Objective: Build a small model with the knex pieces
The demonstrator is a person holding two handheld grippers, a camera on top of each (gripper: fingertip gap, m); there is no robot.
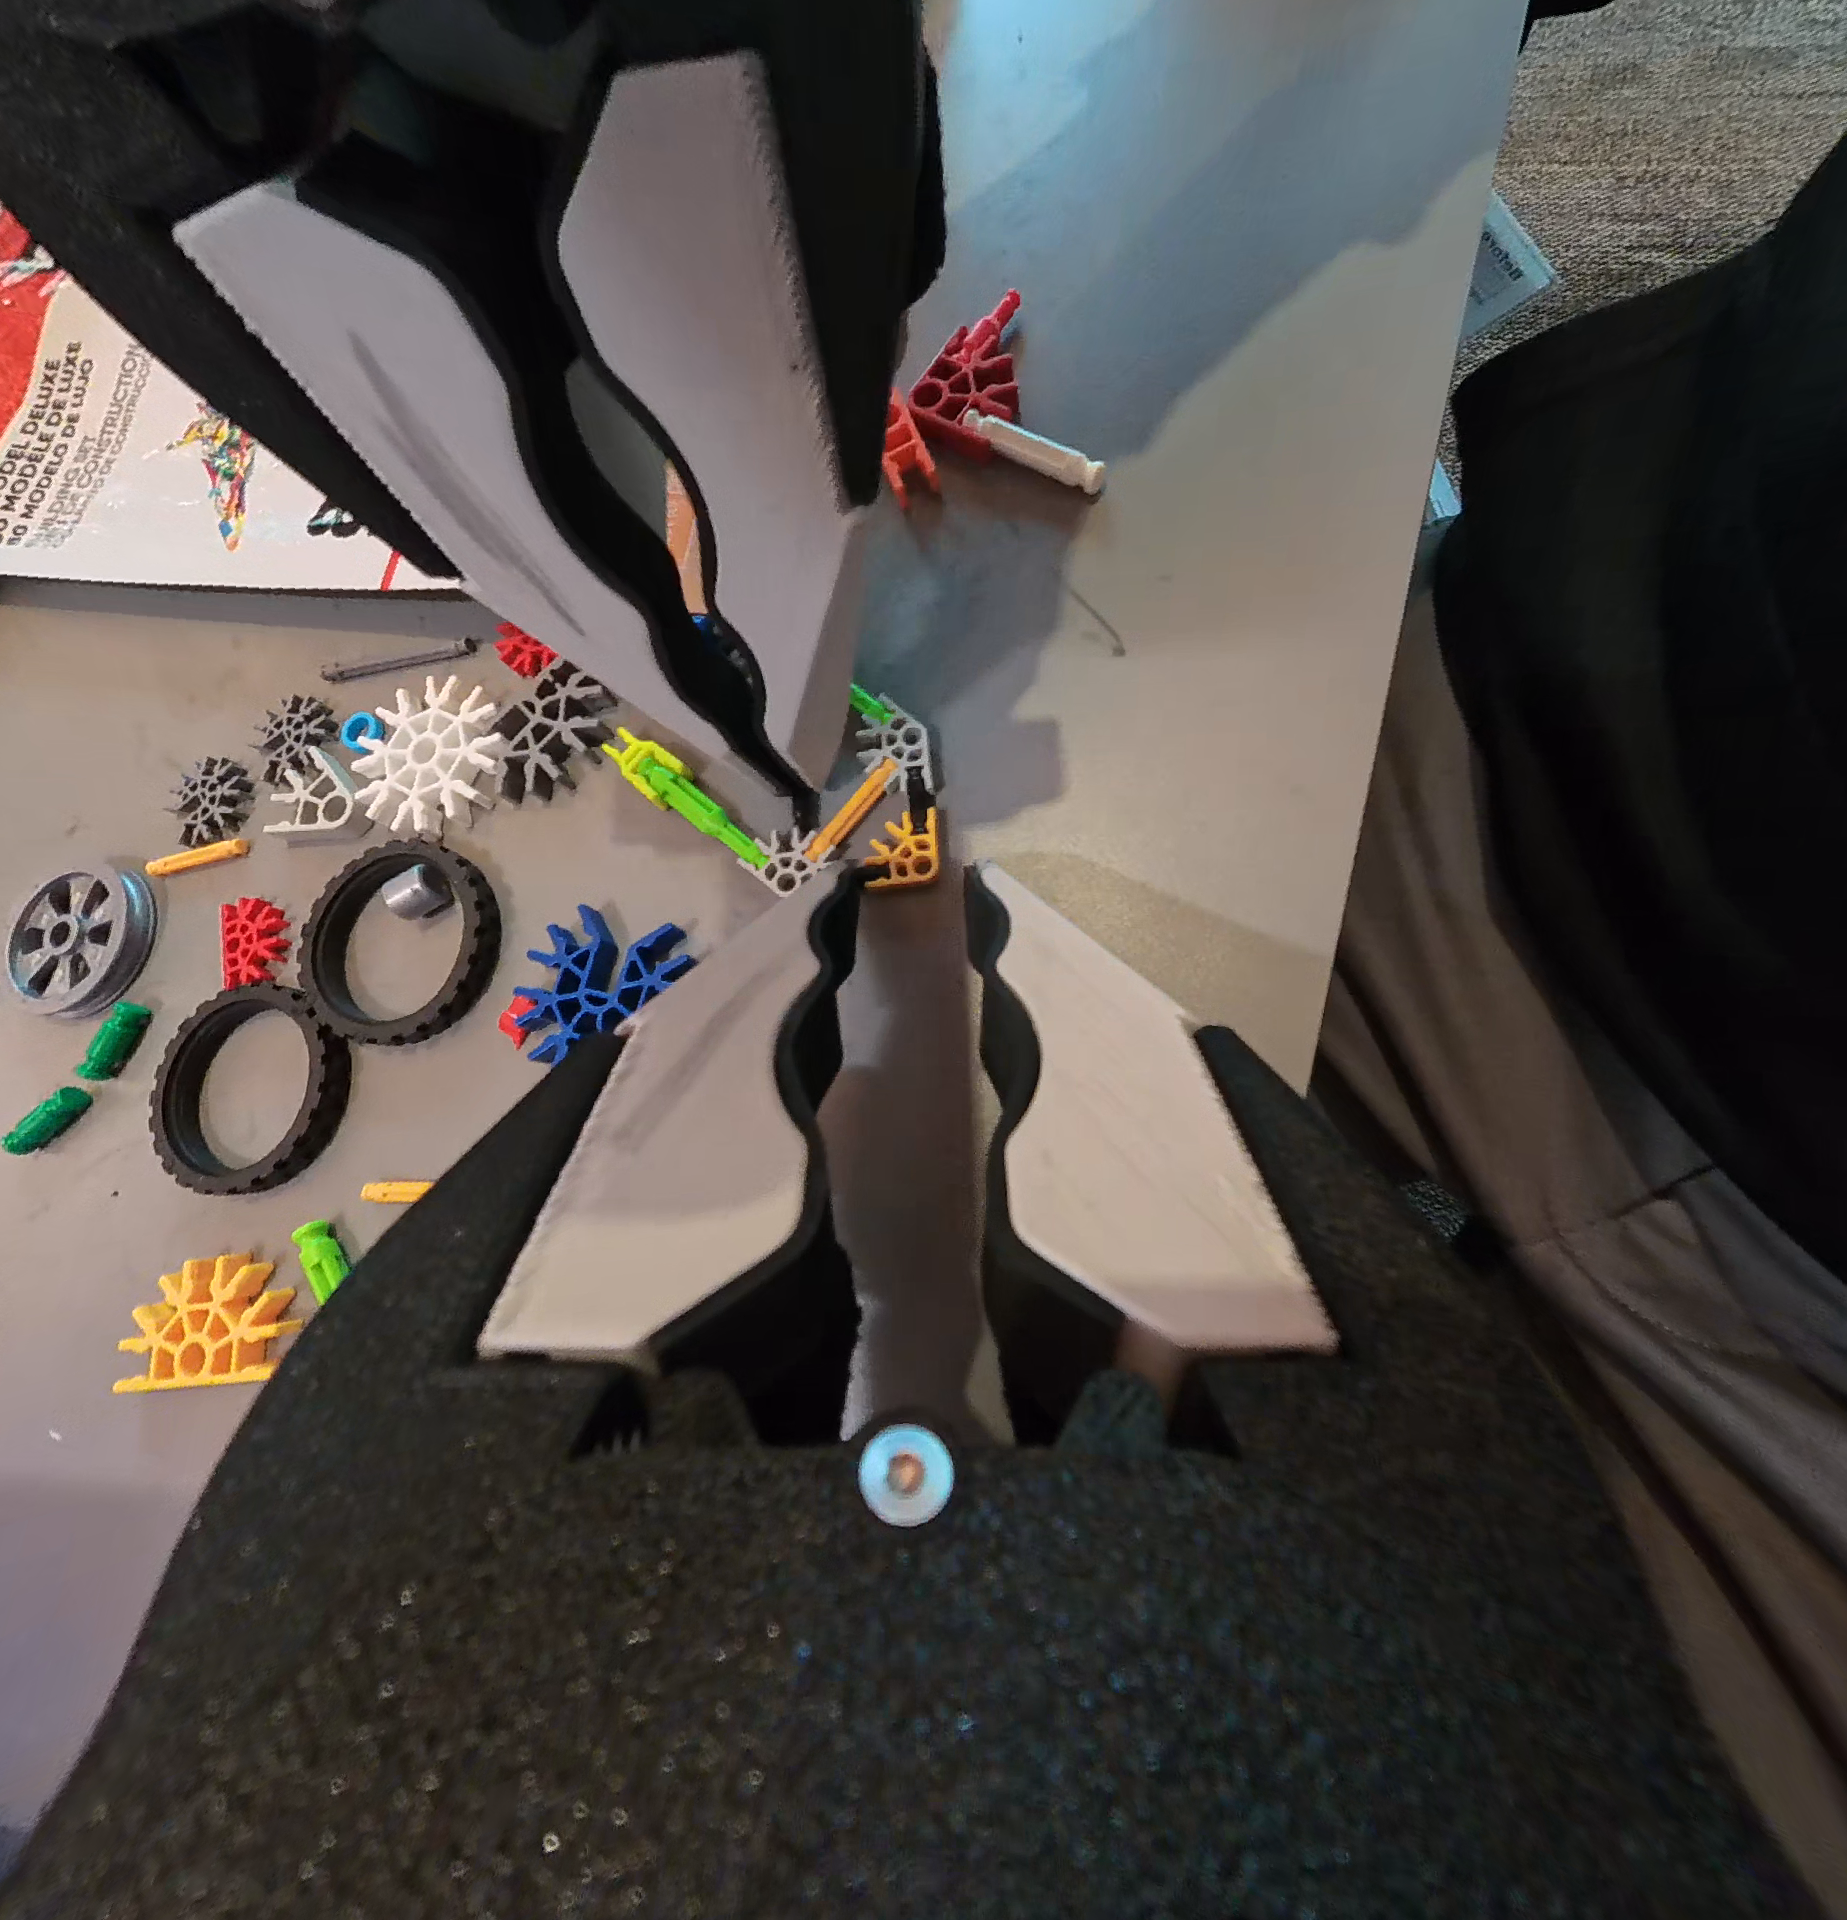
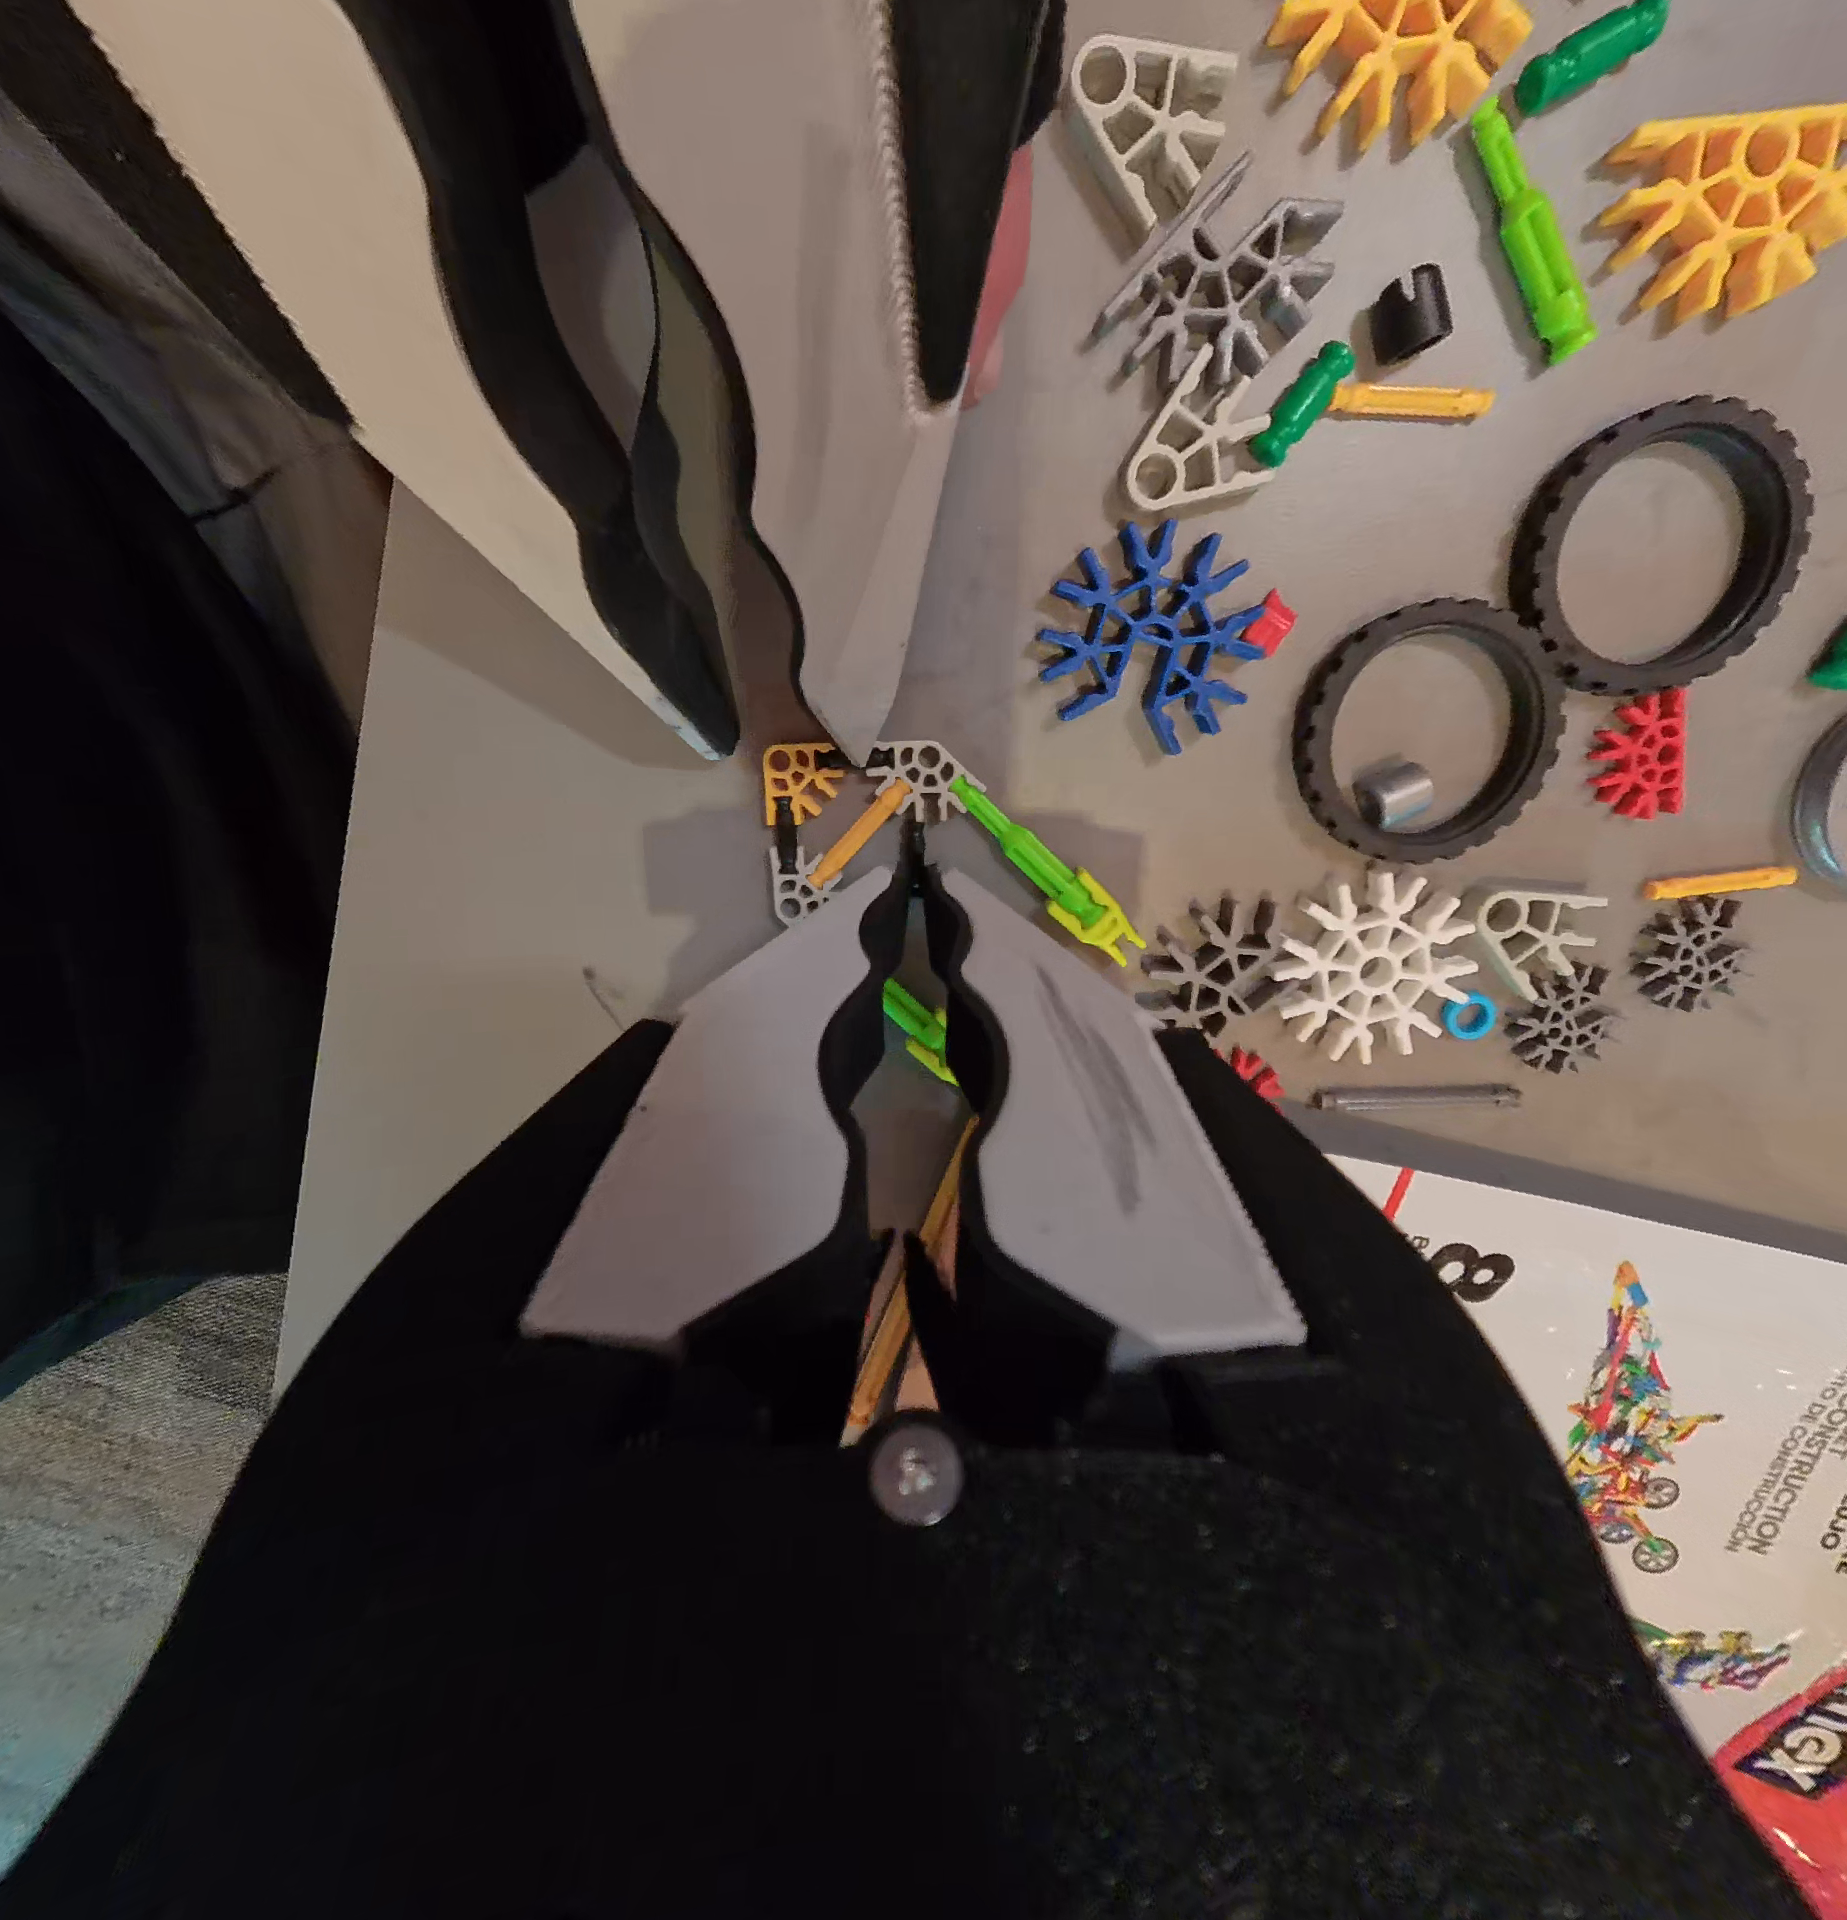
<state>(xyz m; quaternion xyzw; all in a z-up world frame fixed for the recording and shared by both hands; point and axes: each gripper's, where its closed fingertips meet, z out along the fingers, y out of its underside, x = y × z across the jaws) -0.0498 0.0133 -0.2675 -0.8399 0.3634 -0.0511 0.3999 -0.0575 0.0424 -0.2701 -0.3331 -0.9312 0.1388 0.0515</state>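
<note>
Both grippers meet over a small construction-toy assembly [image 1: 877, 810] that lies on the grey desk [image 1: 1158, 644], close to its edge. In the left wrist view the left gripper [image 1: 908, 873] has its jaws apart, with the assembly's yellow corner connector [image 1: 911, 854] just beyond the tips, at the mouth of the gap; whether a finger touches it cannot be told. The right gripper [image 1: 799, 805] comes in from above in that view, its tips pressed together at the grey connector [image 1: 794, 862] where the green rod [image 1: 706, 805] and the yellow rod [image 1: 859, 808] join. The right wrist view confirms this: the right gripper [image 2: 914, 868] is closed on something thin and dark just under the grey connector [image 2: 924, 790], though what exactly it pinches is hidden between the pads. From this side the left gripper [image 2: 794, 743] reaches down from the top, tips at the yellow connector [image 2: 799, 779]. Only the left wrist view shows a red connector [image 1: 966, 384] with a white rod [image 1: 1038, 452] farther along the desk. Only the right wrist view shows a black clip [image 2: 1407, 312] and two large yellow fan connectors [image 2: 1750, 208] among the loose parts. Both show the two black tyres [image 2: 1428, 727], the blue connector [image 2: 1158, 634], the white snowflake connector [image 2: 1371, 971] and a printed booklet [image 2: 1677, 1455].
</note>
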